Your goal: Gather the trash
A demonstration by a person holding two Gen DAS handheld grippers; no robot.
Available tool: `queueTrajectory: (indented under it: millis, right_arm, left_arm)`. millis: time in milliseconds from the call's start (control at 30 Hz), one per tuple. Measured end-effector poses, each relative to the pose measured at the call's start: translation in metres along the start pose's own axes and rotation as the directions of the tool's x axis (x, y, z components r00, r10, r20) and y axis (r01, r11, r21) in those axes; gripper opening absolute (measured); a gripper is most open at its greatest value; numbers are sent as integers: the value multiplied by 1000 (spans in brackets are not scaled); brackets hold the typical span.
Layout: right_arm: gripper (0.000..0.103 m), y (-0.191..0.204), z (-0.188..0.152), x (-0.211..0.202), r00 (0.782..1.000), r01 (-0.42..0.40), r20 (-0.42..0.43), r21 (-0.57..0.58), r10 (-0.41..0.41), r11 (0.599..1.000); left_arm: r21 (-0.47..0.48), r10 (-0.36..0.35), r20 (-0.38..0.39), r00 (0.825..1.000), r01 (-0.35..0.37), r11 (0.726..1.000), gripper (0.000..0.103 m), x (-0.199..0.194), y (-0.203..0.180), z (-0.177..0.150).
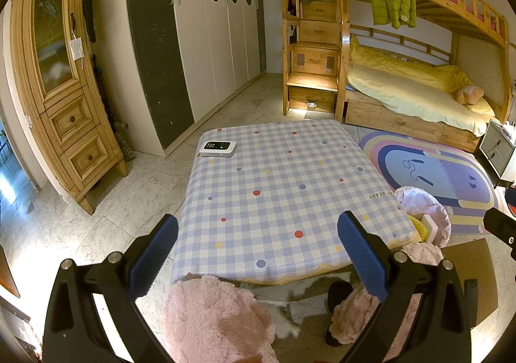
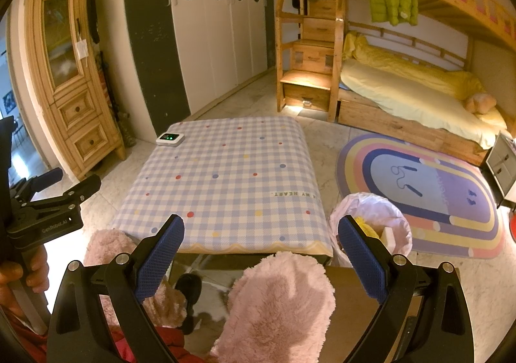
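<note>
At nine o'clock our left gripper [image 1: 258, 253] hangs with jaws wide, empty; bench [image 2: 225, 169] at twelve; right gripper [image 2: 261, 253] likewise. Trash bag [image 2: 371, 208] at two o'clock looks light, crinkly: we'd pinch its rim.

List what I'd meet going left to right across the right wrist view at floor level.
Wooden cabinet → checkered table → lined trash bin → rainbow rug → small drawer unit.
</note>
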State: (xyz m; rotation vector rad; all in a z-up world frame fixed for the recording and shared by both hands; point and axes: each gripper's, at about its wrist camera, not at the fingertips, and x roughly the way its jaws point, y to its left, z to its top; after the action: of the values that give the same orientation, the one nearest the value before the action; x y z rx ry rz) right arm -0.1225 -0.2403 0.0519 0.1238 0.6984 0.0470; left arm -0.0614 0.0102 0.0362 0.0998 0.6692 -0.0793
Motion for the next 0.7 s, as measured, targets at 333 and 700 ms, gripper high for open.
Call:
queueTrajectory:
  millis: [333,700]
  right_arm:
    - [95,-1,0,0,1000,0,-1,1,0,1000]
    - [95,-3,-1,3,1000,4,-7,28,-4,1000]
  left_arm:
    - [1,-2,0,1000,2,1000,96,0,0,0]
    - [23,1,-1,1000,-1,1000,96,5,-1,-3]
